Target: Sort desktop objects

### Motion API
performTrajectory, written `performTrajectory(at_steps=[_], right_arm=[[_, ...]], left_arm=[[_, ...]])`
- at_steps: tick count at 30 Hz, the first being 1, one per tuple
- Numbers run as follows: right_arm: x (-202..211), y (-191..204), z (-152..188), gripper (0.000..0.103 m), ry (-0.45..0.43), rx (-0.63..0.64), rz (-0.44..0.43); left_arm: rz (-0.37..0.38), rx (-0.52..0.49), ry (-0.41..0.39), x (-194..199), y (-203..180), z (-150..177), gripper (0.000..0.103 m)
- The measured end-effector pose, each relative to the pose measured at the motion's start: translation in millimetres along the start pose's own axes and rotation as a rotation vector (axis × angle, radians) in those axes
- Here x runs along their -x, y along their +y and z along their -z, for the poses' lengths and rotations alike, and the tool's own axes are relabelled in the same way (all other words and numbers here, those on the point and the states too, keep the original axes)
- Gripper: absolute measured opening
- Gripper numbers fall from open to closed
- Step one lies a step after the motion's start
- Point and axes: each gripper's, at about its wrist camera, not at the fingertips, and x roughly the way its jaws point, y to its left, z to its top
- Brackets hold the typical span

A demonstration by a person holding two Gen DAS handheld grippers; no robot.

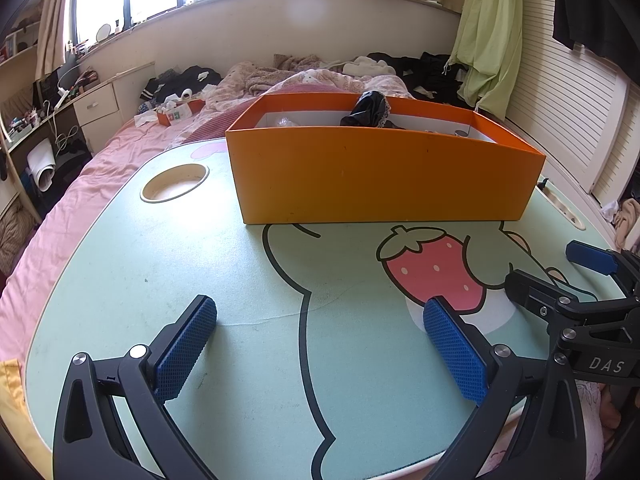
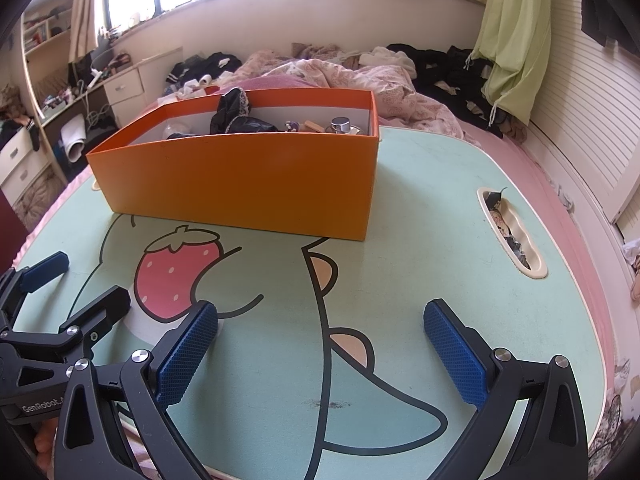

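Both the left gripper (image 1: 320,344) and right gripper (image 2: 320,344) hover spread and empty; the tall orange cardboard box (image 2: 240,176) looks filled, so withdrawing clear seems best.

A pink bed (image 1: 120,144) lies behind the bench (image 1: 168,264), heaped with a rumpled blanket (image 2: 320,72) and dark clothes (image 2: 452,68). A green garment (image 1: 488,32) hangs at the right, white drawers (image 1: 98,106) stand left
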Motion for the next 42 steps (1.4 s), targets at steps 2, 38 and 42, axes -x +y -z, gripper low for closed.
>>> performTrajectory(at_steps=[2, 38, 42], right_arm=[[-2, -1, 0, 0.103, 0.008, 0.004, -0.001], [6, 31, -174, 0.024, -0.115, 0.043, -0.316], [61, 31, -145, 0.025, -0.164, 0.083, -0.409]], left_arm=[[0.000, 0.000, 0.000, 0, 0, 0, 0.103], [0.006, 0.000, -0.005, -2, -4, -5, 0.103], [0.005, 0.000, -0.006, -1, -4, -4, 0.103]])
